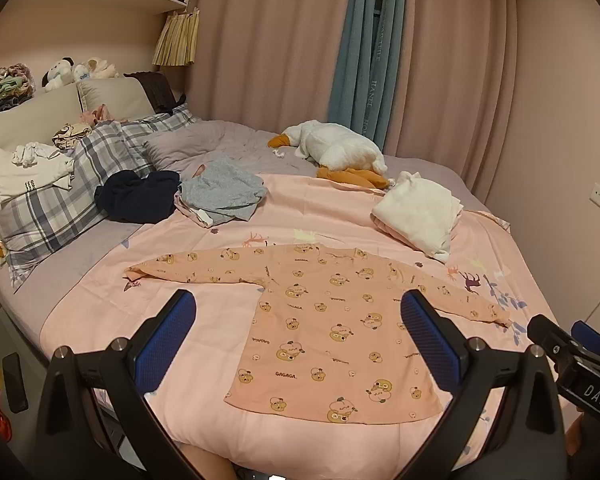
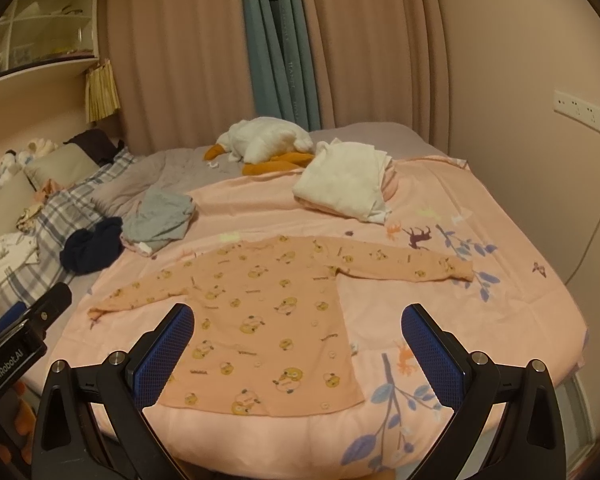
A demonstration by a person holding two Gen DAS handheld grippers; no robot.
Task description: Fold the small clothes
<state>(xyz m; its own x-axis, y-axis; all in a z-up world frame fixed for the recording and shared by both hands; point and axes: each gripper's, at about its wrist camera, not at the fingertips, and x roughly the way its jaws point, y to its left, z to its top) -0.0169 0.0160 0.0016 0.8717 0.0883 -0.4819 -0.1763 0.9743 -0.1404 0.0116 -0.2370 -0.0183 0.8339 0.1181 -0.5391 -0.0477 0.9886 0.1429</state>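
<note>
on the pink bedspread [image 1: 204,360] a peach bear-print shirt [image 1: 324,336] lies flat, left tongs [image 1: 298,334] and right tongs [image 2: 298,334] both wide, empty.

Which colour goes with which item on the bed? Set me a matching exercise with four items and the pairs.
Items:
1. long-sleeved top laid flat, nearest
2. crumpled garment by the plaid pillow
3. folded garment at the right
4. plush goose at the far side

Colours:
A. white with orange beak and feet
B. peach with a bear print
C. cream
D. dark navy

Pairs: 1-B, 2-D, 3-C, 4-A
</note>
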